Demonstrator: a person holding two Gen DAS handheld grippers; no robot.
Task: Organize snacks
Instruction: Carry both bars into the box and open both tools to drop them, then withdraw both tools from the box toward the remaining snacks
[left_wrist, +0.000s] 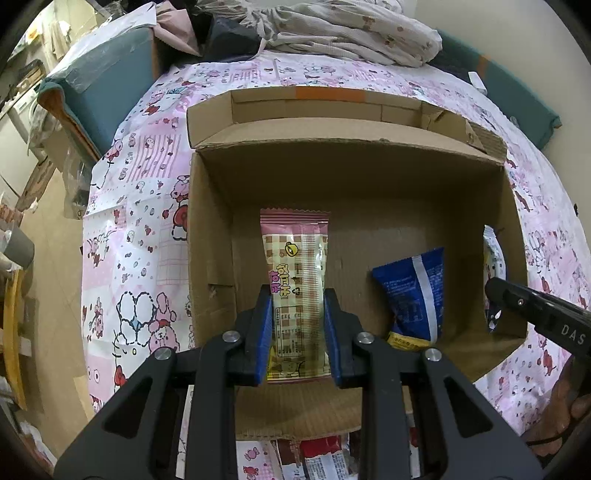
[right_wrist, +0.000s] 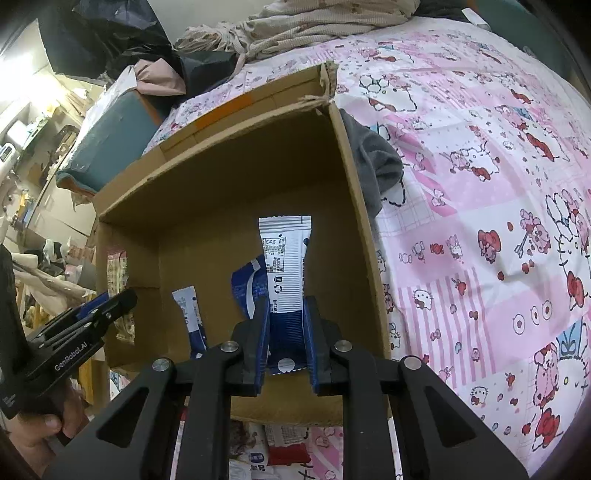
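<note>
An open cardboard box (left_wrist: 210, 221) lies on a pink cartoon-print sheet. My left gripper (left_wrist: 298, 295) is shut on a pink and cream checked snack packet (left_wrist: 295, 251), held upright inside the box. A blue packet (left_wrist: 413, 291) leans on the box floor to its right. My right gripper (right_wrist: 286, 302) is shut on a white and blue packet (right_wrist: 284, 251) near the box's right wall (right_wrist: 354, 221). Behind it sit the blue packet (right_wrist: 245, 288) and another white and blue packet (right_wrist: 190, 314). Each gripper shows at the edge of the other's view, the right gripper (left_wrist: 496, 291) and the left gripper (right_wrist: 110, 306).
Several loose snack packets (left_wrist: 317, 458) lie on the sheet in front of the box. A grey cloth (right_wrist: 376, 166) rests against the box's right side. A teal cushion (left_wrist: 107, 92) and a pile of clothes (left_wrist: 351, 33) sit beyond the box.
</note>
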